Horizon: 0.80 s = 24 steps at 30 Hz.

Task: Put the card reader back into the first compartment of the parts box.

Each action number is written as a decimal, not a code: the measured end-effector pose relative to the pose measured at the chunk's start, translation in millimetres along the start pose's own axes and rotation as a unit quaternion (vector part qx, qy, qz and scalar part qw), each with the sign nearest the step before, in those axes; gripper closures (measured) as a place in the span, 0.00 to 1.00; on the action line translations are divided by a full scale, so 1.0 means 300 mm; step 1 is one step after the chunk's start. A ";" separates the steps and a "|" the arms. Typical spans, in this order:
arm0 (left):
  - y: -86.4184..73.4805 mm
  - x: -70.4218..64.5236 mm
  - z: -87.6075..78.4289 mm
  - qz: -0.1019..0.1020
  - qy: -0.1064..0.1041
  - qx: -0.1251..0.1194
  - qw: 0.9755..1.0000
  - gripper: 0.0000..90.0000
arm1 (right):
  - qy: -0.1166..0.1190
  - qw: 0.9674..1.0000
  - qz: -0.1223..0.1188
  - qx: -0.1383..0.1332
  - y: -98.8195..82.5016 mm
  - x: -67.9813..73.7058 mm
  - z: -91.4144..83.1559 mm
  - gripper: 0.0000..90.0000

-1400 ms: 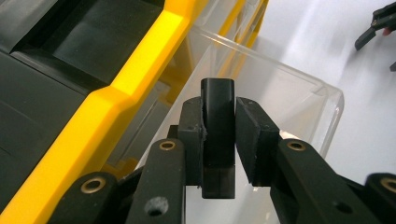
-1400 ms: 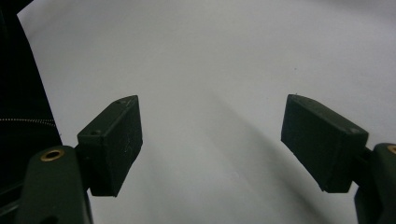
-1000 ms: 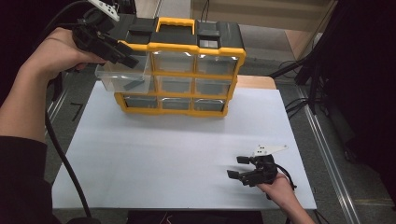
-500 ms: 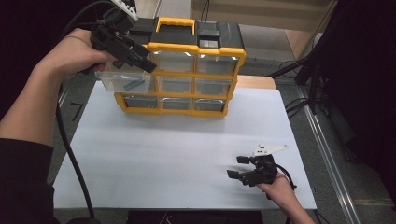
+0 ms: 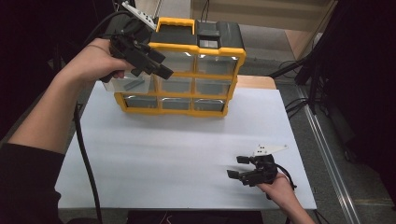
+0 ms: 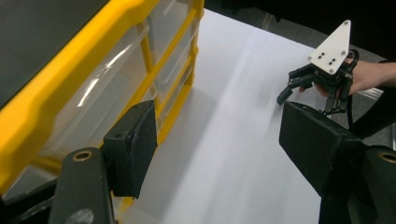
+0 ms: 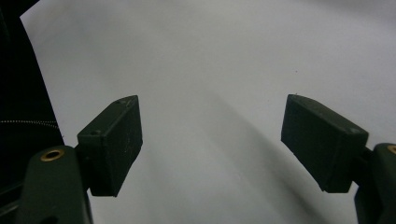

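Note:
A yellow and black drawer organizer [image 5: 196, 60] with clear drawers stands at the far middle of the white table [image 5: 187, 154]. Its middle-left drawer [image 5: 127, 84] sticks out, with a small dark item inside. My left gripper [image 5: 161, 64] hovers open in front of the organizer's top-left drawers, nothing between its jaws. In the left gripper view the gripper [image 6: 217, 126] has the organizer's front [image 6: 140, 79] at its left. My right gripper [image 5: 236, 167] rests open low over the table's near right. In the right gripper view that gripper [image 7: 212, 140] faces bare white surface.
The left gripper's black cable [image 5: 86, 154] hangs down along the table's left side. A wooden table corner [image 5: 254, 81] shows behind the white sheet at the right. Dark floor and a metal rail [image 5: 327, 154] run beside the table's right edge.
My left gripper has moved to the right and a little forward, from beside the organizer's top-left corner to in front of its top-left drawers. The right gripper has stayed put.

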<state>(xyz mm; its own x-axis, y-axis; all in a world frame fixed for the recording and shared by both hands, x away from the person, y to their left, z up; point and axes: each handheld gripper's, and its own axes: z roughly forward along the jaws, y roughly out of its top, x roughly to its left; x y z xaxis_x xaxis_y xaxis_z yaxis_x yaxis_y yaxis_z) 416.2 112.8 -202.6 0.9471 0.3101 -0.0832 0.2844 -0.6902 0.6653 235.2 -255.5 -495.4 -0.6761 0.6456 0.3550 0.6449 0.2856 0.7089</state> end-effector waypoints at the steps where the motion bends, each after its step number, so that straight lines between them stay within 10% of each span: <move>1: 0.001 -0.005 0.009 -0.001 0.002 0.002 1.000 0.33 | -0.001 1.000 0.000 0.000 0.000 0.000 0.000 0.21; 24: -0.059 -0.112 0.165 0.005 0.007 -0.028 1.000 0.33 | 0.001 1.000 0.001 -0.001 0.000 0.000 0.001 0.21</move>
<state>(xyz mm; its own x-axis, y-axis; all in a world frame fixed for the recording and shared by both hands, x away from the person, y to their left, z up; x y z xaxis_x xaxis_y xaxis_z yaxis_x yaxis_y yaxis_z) 386.6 82.3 -248.3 0.9475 0.3127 -0.0660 0.2657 -0.6559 0.7066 235.4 -255.4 -495.5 -0.6750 0.6454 0.3575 0.6461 0.2830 0.7088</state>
